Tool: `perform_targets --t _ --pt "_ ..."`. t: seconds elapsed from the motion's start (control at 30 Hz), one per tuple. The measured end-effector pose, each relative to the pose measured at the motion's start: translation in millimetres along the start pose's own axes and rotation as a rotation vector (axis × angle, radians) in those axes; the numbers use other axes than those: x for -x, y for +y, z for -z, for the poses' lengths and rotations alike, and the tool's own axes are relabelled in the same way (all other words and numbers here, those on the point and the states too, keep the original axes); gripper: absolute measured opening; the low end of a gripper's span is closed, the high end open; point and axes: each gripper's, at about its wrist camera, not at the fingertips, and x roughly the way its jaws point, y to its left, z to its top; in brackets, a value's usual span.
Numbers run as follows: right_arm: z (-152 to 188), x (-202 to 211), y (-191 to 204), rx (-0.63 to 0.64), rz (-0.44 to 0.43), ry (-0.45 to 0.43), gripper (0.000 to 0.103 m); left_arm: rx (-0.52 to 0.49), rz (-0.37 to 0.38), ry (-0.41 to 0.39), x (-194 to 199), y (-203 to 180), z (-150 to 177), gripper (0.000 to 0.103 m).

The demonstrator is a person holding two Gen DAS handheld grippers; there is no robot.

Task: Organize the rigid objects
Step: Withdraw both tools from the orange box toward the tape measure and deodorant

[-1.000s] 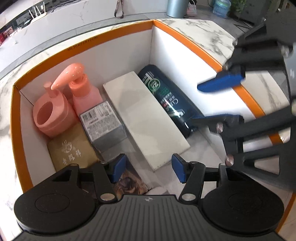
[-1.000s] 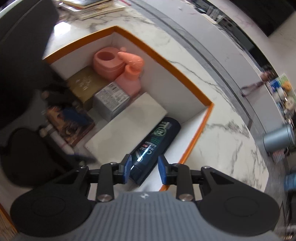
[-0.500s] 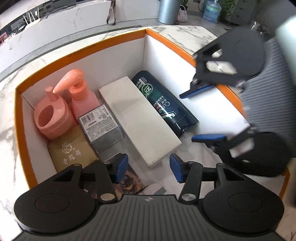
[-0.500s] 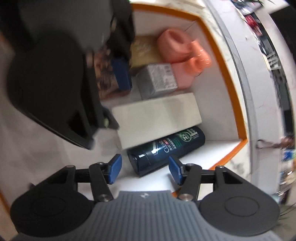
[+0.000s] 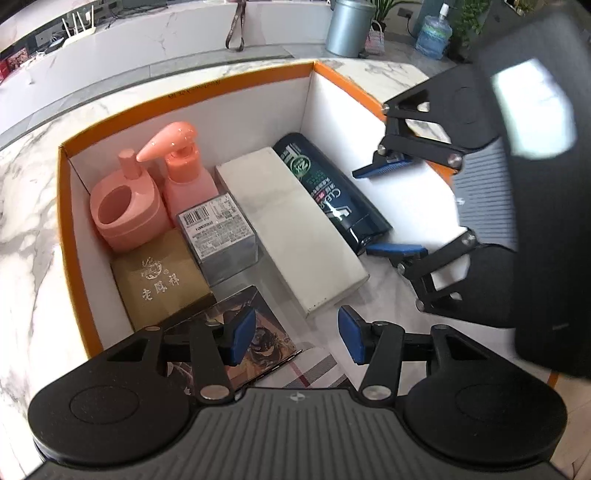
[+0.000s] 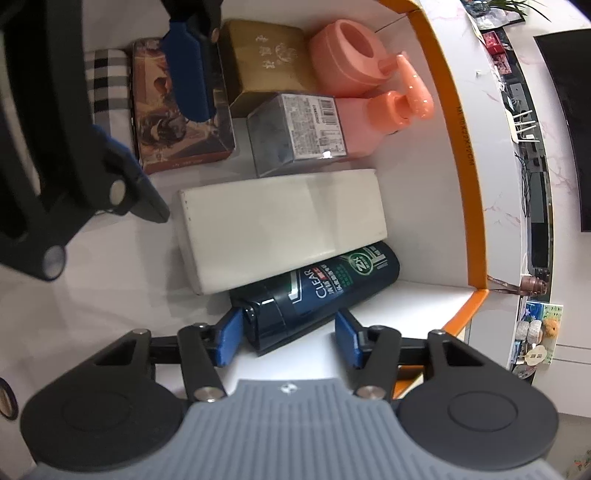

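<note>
An orange-rimmed white box holds a dark blue shampoo bottle lying on its side, a long white box, a grey barcoded carton, a gold box, a picture tin and two pink dispensers. My left gripper is open above the tin's edge. My right gripper is open, its jaws on either side of the shampoo bottle's cap end, also seen in the left wrist view.
A checked cloth item lies by the tin at the box's near end. The marble counter surrounds the box. A metal bin and a water jug stand on the floor beyond.
My right gripper has opened wider and swung down over the shampoo bottle's cap end. My left gripper has drawn back slightly and stays open.
</note>
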Motion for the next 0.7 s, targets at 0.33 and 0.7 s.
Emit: perform_targets --t 0.33,0.7 --pt "54 94 -37 -0.464 -0.009 -0.262 0.055 -0.025 0.086 -0.111 48 -26 0 0.061" --pt "197 94 -22 -1.275 -0.174 -0.006 0.046 -0.371 0.100 -0.113 53 -141 -19 0.060"
